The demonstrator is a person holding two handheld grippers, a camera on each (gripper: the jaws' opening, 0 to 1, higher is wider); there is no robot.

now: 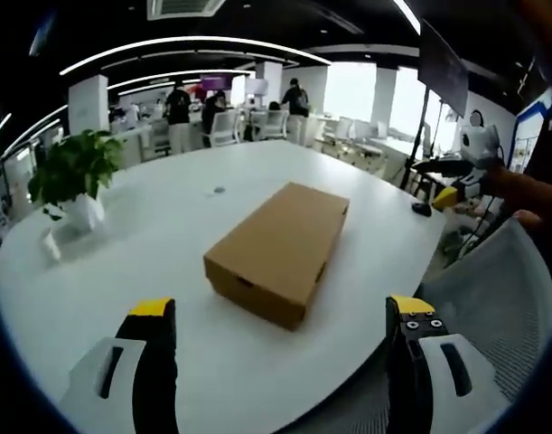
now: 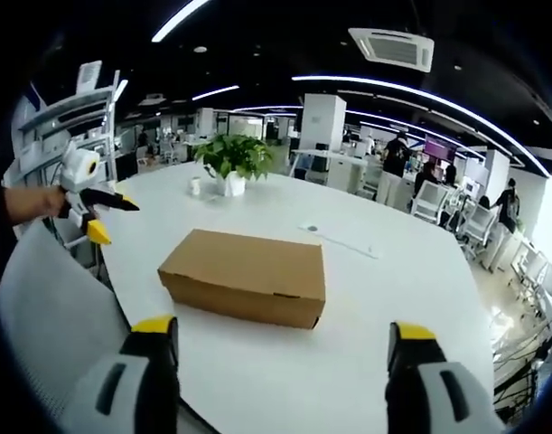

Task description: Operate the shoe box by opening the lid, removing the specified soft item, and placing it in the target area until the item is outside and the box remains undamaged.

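in the left gripper view the left gripper (image 1: pixel 282 318) had its two yellow-tipped fingers (image 1: pixel 151 309) spread wide apart, holding nothing. the shoe box (image 1: pixel 280 249), plain brown cardboard with its lid shut, lay ahead of the fingers and between their lines, well clear of both tips, resting flat on the white table (image 1: pixel 167 226). its near short end faced the fingers, turned a little toward the left one. farther off, beyond the left finger, a potted plant (image 1: pixel 74 176) stood on the table. out past the right finger the right gripper (image 1: pixel 456 181) showed at the table's far edge, held by a person's hand, and a grey mesh chair (image 1: pixel 501 289) sat close beside the right finger.

in the right gripper view the right gripper (image 2: pixel 283 327) was likewise open, its fingers (image 2: pixel 409 333) far apart and empty. the shoe box (image 2: pixel 244 274) lay ahead and between them, one long side facing the fingers, apart from both tips. the potted plant (image 2: pixel 232 161) stood on the table (image 2: pixel 393 289) well beyond the box. off past the left finger, the left gripper (image 2: pixel 104 217) was visible in a hand, its black fingers parted, just over the table's edge beside the chair (image 2: pixel 50 316). people (image 2: pixel 393 163) stood among desks far behind.
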